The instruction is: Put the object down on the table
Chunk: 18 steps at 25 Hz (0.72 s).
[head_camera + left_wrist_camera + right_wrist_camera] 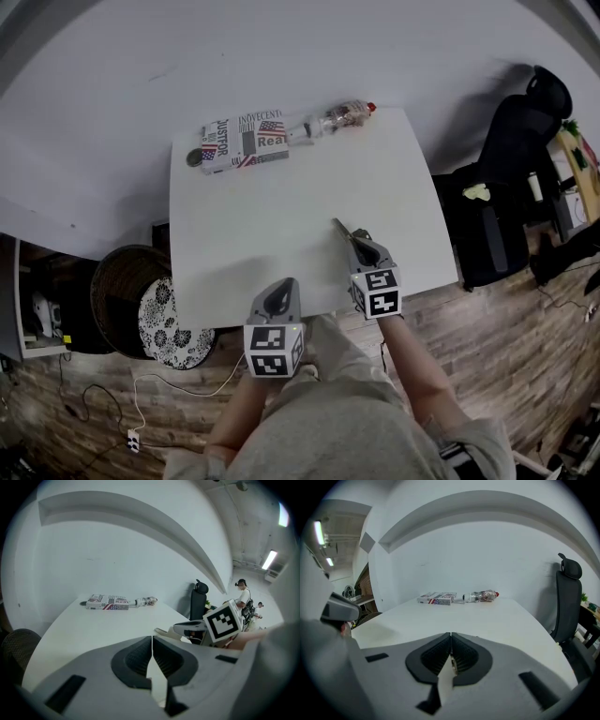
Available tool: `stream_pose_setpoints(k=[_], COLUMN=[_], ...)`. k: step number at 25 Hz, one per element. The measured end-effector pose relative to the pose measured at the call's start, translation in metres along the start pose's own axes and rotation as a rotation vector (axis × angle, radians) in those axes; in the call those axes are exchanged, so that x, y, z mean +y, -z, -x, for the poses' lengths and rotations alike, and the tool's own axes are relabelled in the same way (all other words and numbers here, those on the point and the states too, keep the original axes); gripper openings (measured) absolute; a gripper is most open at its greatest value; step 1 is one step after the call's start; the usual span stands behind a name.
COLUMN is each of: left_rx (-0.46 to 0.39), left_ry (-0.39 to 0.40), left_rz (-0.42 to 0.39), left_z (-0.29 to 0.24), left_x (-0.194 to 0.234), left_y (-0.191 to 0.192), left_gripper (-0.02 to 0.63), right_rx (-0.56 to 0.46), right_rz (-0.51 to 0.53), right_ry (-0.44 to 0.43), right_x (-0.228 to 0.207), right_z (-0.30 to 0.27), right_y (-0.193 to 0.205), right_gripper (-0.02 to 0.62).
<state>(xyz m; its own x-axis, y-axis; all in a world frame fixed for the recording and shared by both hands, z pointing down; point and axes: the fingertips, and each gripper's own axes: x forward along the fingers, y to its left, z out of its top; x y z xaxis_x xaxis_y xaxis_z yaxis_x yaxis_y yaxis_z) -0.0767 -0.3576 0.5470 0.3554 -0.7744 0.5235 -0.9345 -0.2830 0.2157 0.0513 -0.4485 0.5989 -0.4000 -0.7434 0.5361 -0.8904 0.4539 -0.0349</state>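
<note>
Down at the lower middle of the head view, the left gripper hangs over the near edge of the white table. Its jaws are pressed together with nothing between them. To its right and a little higher in the frame, the right gripper reaches over the tabletop. Its jaws are closed on a thin tan object that sticks out ahead of them, toward the upper left. In the right gripper view only a small tan sliver of it shows between the ribbed pads, and I cannot tell what it is or whether it touches the table. At the table's far edge, in the upper middle of the head view, a flag-printed box lies flat. A clear bottle with a red cap lies on its side just right of the box.
</note>
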Motion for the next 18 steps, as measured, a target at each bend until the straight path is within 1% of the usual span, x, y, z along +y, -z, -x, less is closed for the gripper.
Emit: stream_pose_setpoints(k=[6, 18], left_rx=[0.002, 0.004], left_ry=[0.004, 0.009], left_rz=[0.0, -0.006], left_z=[-0.002, 0.002], left_x=[-0.002, -0.006], left_y=[-0.001, 0.001], left_gripper=[0.009, 0.009], right_rx=[-0.002, 0.018], right_rz=[0.021, 0.068], right_ry=[0.005, 0.049], right_x=[-0.003, -0.025], right_z=[-0.002, -0.005], right_y=[-0.002, 0.0], right_gripper=[0.012, 0.031])
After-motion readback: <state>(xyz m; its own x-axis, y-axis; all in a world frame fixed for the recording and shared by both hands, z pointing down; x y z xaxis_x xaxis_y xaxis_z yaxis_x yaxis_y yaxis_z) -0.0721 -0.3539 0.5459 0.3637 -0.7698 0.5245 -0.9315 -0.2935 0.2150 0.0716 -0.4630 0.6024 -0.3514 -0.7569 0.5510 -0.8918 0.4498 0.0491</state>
